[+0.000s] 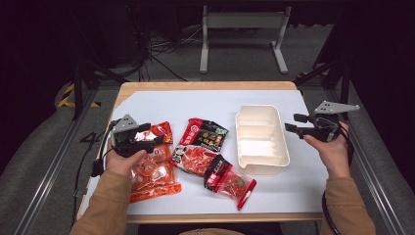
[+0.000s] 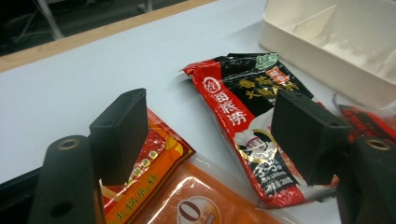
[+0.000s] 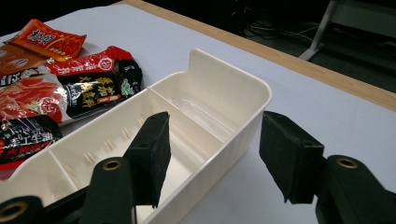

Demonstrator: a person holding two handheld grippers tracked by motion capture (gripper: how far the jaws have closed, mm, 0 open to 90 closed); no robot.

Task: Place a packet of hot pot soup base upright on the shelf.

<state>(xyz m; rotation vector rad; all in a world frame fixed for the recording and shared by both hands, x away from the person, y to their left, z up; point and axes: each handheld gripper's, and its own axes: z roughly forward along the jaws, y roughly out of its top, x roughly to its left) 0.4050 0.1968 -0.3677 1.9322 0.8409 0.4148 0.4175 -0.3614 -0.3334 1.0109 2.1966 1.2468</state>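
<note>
Between the right gripper's point(image 3: 212, 156) wide, empty jaws, the white tray's point(image 3: 243, 116) near wall

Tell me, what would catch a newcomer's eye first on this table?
Probably the bright red and orange food packets strewn over the left and middle of the white table. Right of them stands a cream divided tray, its compartments bare. A person's hands hold an open black gripper at each side: the left gripper over the packets, the right gripper just beside the tray's right wall.

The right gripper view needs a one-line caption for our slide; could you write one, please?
Open right gripper poised at the near wall of the empty cream divided tray, sauce packets lying beyond.
</note>
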